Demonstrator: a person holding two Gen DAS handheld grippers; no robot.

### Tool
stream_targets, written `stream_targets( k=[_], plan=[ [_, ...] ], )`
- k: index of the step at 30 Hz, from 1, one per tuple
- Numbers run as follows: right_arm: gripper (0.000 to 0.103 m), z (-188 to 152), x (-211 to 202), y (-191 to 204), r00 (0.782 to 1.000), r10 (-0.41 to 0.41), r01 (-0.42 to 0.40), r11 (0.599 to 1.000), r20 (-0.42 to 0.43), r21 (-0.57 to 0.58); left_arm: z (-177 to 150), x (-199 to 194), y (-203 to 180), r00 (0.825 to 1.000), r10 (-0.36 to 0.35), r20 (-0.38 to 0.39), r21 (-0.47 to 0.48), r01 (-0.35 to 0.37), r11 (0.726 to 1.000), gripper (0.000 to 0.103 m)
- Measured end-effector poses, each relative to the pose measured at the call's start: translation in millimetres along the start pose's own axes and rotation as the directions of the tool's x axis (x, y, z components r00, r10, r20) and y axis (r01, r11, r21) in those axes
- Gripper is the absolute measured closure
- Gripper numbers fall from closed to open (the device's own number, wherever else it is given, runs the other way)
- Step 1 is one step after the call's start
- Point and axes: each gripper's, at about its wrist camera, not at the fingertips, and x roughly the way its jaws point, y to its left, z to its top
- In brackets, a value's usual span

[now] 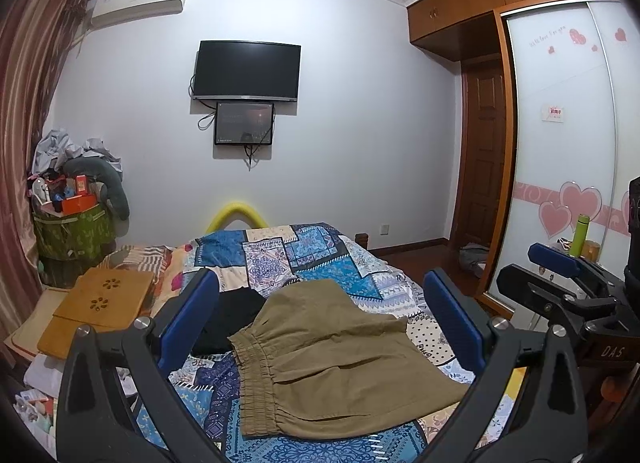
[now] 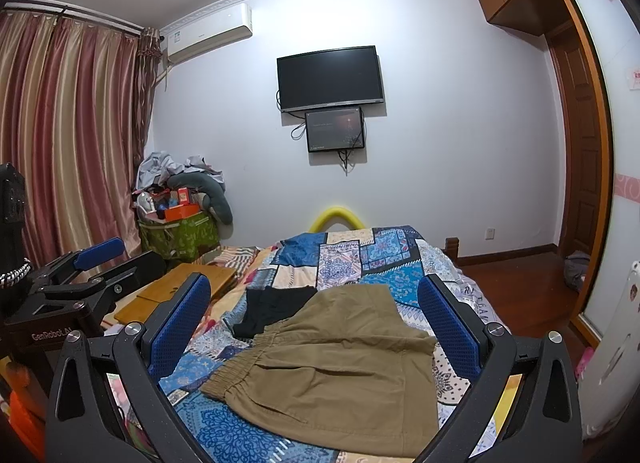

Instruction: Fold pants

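Khaki pants (image 1: 340, 359) lie folded on the patchwork bed (image 1: 304, 255). Left hand-held gripper (image 1: 320, 319) and right hand-held gripper (image 2: 316, 319) hover wide, empty. Curtains (image 2: 68, 135) show fully only from right; green bottle (image 1: 581, 235) only from left.

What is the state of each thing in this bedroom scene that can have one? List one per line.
Left gripper: open, holding nothing.
Right gripper: open, holding nothing.
Khaki pants: lying on the bed, already folded over, elastic waistband showing.
Black garment: lying flat beside the pants, partly under them.
Television: screen dark.
Small monitor: on, dim picture.
Curtains: drawn shut.
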Motion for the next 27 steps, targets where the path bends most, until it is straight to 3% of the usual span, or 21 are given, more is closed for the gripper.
stream_targets(
  k=[27],
  plan=[
    [0.0,0.6,0.5,-1.8,1.0,0.001,-0.001,1.0,-0.002,0.003,1.9,0.7,-4.6,1.0,0.013,0.001,0.017,-0.013,1.0,0.0]
  ],
)
